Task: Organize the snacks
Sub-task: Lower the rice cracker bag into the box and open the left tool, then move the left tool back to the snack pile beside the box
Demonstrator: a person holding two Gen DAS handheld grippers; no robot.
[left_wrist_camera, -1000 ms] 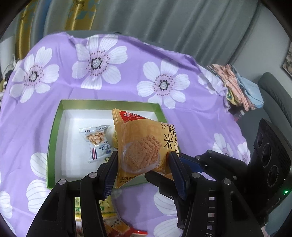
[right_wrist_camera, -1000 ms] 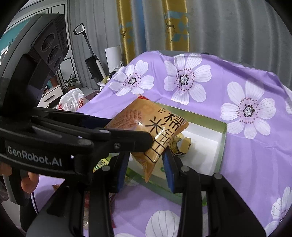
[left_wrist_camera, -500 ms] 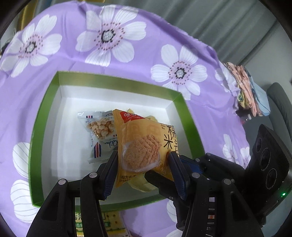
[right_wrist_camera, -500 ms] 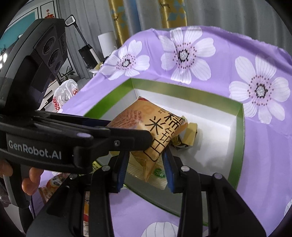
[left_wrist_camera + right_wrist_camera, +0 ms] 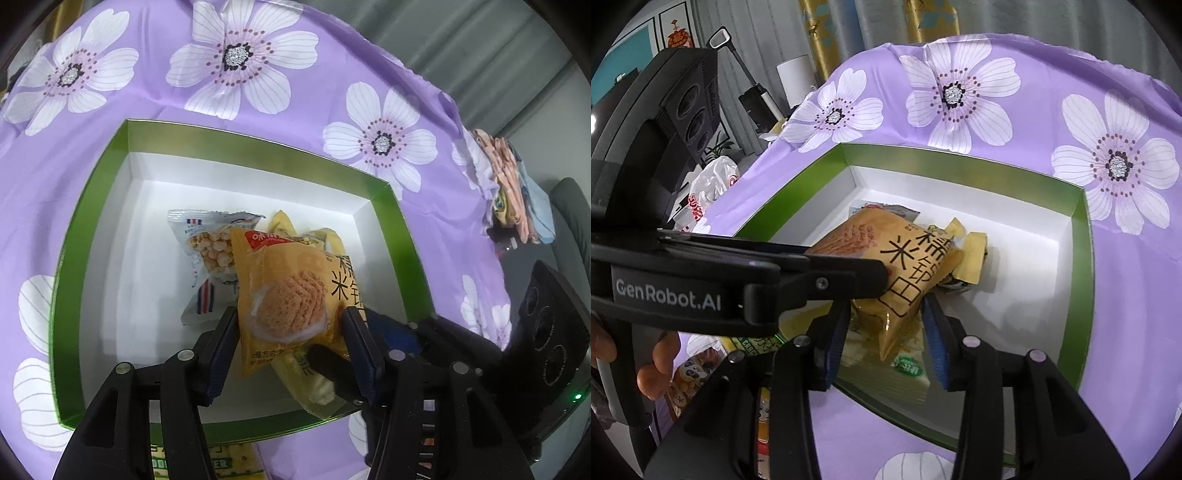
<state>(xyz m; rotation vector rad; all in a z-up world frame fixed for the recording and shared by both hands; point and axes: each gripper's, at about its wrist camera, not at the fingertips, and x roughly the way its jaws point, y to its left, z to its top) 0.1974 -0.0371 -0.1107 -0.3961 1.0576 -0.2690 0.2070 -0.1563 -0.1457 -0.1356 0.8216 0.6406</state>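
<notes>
Both grippers hold one orange rice-cracker packet [image 5: 291, 291] over a green-rimmed white box [image 5: 96, 192]. My left gripper [image 5: 290, 332] is shut on the packet's lower part. My right gripper [image 5: 886, 332] is shut on the same packet [image 5: 897, 266] from the other side, and the left gripper's finger crosses in front of it. In the box lie a white packet of round puffs [image 5: 207, 254] and yellow packets [image 5: 314, 384] under the orange one. The yellow packets [image 5: 967, 254] also show in the right wrist view.
The box [image 5: 1086, 266] sits on a purple cloth with white flowers [image 5: 229, 55]. More snack packets [image 5: 690, 373] lie outside the box's near edge. Folded cloths [image 5: 509, 192] lie at the table's right edge. A white bag [image 5: 713, 181] lies beyond the table.
Both grippers have moved forward and down with the orange packet, from the box's near edge to over its inside, close above the packets there.
</notes>
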